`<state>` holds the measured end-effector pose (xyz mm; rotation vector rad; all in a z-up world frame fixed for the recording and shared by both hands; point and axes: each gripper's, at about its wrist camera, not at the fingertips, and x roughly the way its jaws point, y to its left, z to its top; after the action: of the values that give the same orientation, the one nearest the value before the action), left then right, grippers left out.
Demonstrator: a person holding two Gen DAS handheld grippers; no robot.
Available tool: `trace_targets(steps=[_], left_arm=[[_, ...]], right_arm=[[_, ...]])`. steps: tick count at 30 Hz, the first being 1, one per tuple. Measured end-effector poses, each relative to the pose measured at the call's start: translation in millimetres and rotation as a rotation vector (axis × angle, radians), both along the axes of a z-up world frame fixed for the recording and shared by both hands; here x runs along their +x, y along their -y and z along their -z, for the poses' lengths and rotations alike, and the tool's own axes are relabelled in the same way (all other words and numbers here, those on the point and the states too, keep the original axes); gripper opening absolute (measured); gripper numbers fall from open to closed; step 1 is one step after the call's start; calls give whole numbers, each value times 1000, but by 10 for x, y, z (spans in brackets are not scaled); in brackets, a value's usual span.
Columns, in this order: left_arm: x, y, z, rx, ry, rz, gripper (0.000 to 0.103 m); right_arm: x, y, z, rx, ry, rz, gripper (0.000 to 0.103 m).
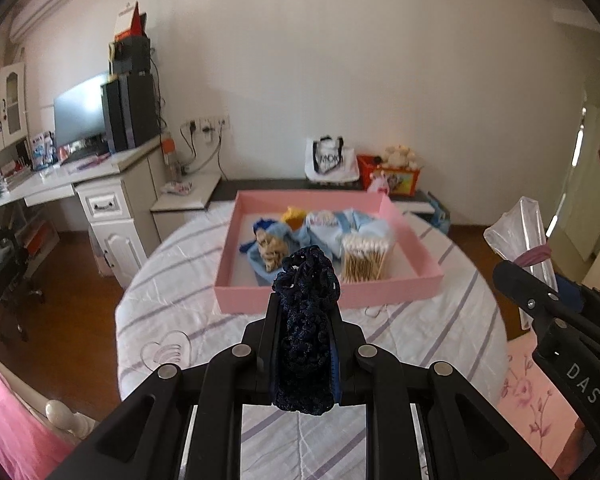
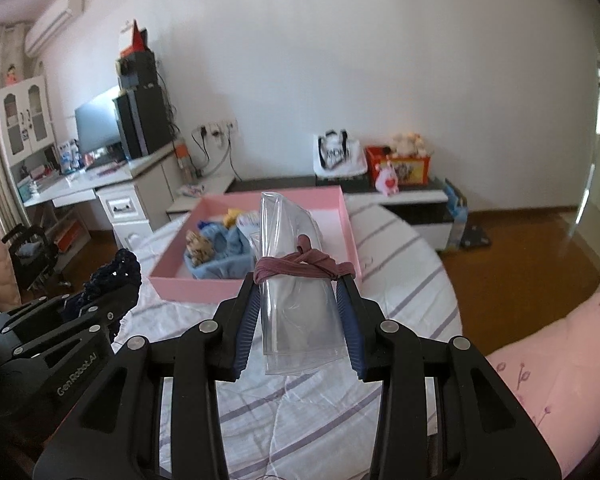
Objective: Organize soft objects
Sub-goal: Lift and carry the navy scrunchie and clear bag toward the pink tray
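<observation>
My left gripper [image 1: 306,300] is shut on a dark navy crocheted scrunchie [image 1: 306,320], held above the striped bed in front of the pink tray [image 1: 328,292]. It also shows at the left of the right wrist view [image 2: 112,280]. My right gripper [image 2: 300,280] holds a clear plastic bag [image 2: 296,312] between its fingers, with a mauve hair band [image 2: 304,266] stretched across the fingertips around the bag. The bag also shows at the right of the left wrist view [image 1: 524,232]. The pink tray [image 2: 180,280] holds blue cloth items [image 1: 340,228], a leopard-print scrunchie [image 1: 272,250], a yellow item [image 1: 294,216] and a pack of cotton swabs [image 1: 366,258].
The tray lies on a round bed with a white, purple-striped sheet [image 1: 188,312]. A pink floral pillow [image 2: 560,344] lies at the right. A white desk [image 1: 100,184] with a monitor stands at the left. A low cabinet with a bag and toys [image 2: 380,164] lines the far wall.
</observation>
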<state>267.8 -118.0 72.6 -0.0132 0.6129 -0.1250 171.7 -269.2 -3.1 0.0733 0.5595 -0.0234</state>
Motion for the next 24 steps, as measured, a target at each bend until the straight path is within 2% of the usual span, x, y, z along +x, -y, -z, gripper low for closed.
trace_targets(steps=[13,24], left_arm=[[-836,-67,-419,7,167,-19,16],[-1224,-111,-375,7,228,-31,16]], right_arm=[[-499,-292,-432,-81,172,-15,36],[-701,-430,-590,-116,239,-7,36]])
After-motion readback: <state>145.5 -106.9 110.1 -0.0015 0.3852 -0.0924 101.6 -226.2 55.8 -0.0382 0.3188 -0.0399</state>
